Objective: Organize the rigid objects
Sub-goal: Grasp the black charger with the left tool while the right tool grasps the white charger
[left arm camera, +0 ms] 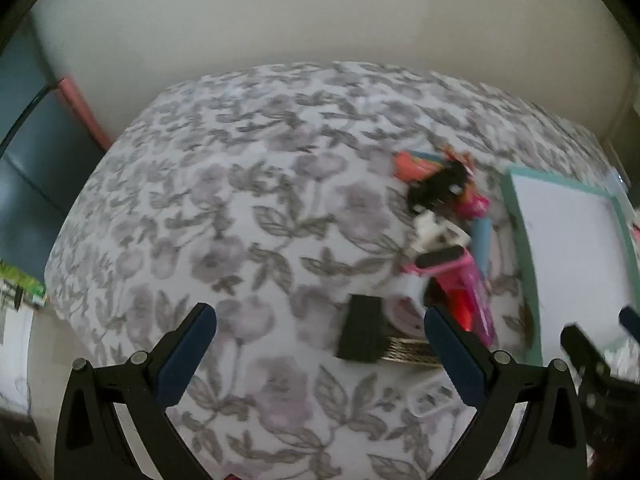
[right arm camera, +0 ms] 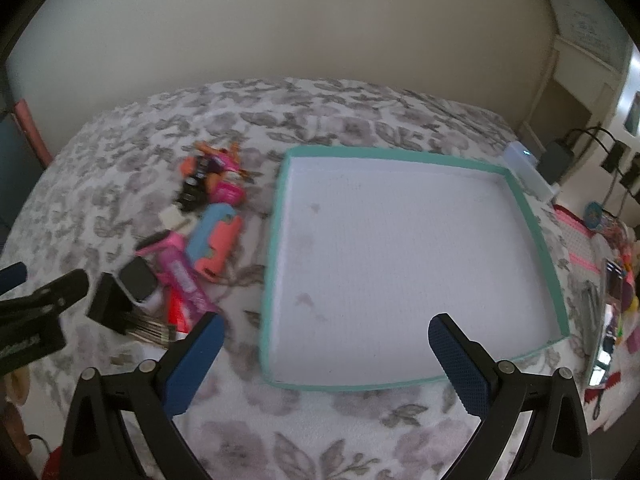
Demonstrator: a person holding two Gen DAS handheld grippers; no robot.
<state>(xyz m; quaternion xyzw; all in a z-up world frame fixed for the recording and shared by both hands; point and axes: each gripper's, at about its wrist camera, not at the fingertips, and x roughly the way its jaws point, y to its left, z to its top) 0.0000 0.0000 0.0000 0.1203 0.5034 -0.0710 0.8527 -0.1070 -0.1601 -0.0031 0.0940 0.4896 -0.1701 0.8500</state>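
Both hand-held grippers are hanging wide open over the bed right now, nothing between the jaws on either one. The left hand-held gripper (left arm camera: 320, 326) is tilting down at the floral bedspread (left arm camera: 224, 208), and a black rectangular block (left arm camera: 360, 334) with a row of metal pins sticking out is sitting in the gap between its blue-padded fingers (left arm camera: 186, 354), not touched by either pad as far as I can tell. The right hand-held gripper (right arm camera: 326, 336) is hovering over the near edge of the teal tray (right arm camera: 536, 240), released and gripping nothing.

The tray is a shallow square box with a thin teal rim and a white floor, lying flat on the bedspread with nothing in it.

The stuff to sort is lying in a loose pile (right arm camera: 200, 240) just left of the tray: a blue and coral plastic toy (right arm camera: 216, 240), a pink tube-like thing (right arm camera: 184, 280), a small dark gadget with a rounded screen (right arm camera: 138, 282), something hot pink and orange (right arm camera: 224, 180) at the far end, plus a few white and black bits too blurry to name. They're overlapping and touching each other.

The bedspread is looking soft and fuzzy, grey leaves and flowers on white. A plain cream wall (right arm camera: 320, 32) is running behind the bed.
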